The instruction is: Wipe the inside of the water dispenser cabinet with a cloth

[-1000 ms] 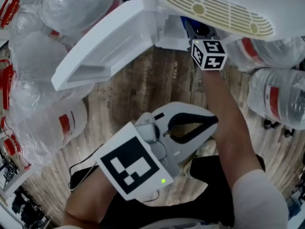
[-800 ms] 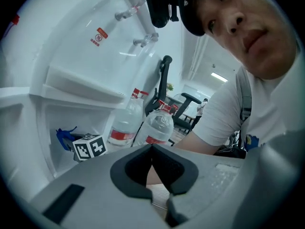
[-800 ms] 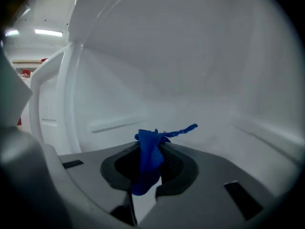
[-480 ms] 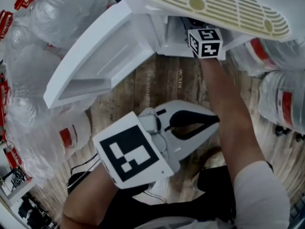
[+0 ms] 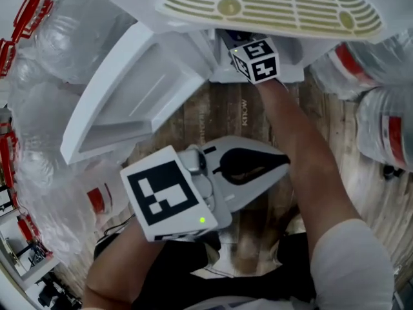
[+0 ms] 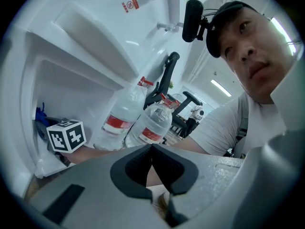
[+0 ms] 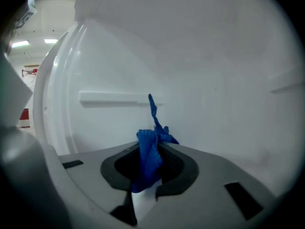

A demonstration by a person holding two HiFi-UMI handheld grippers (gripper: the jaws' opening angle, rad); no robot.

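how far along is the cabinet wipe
Done: the cabinet door stands open and the right gripper is shut on the blue cloth. In hand: the cloth is inside, facing the white inner wall. Left: the wiping itself; no wiped area can be told. The left gripper is shut, empty, outside.

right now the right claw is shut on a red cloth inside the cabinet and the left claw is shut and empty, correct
Not quite. The cloth is blue, not red, as the right gripper view shows. The rest stands: the right claw is shut on it inside the cabinet, and the left claw is shut and empty.
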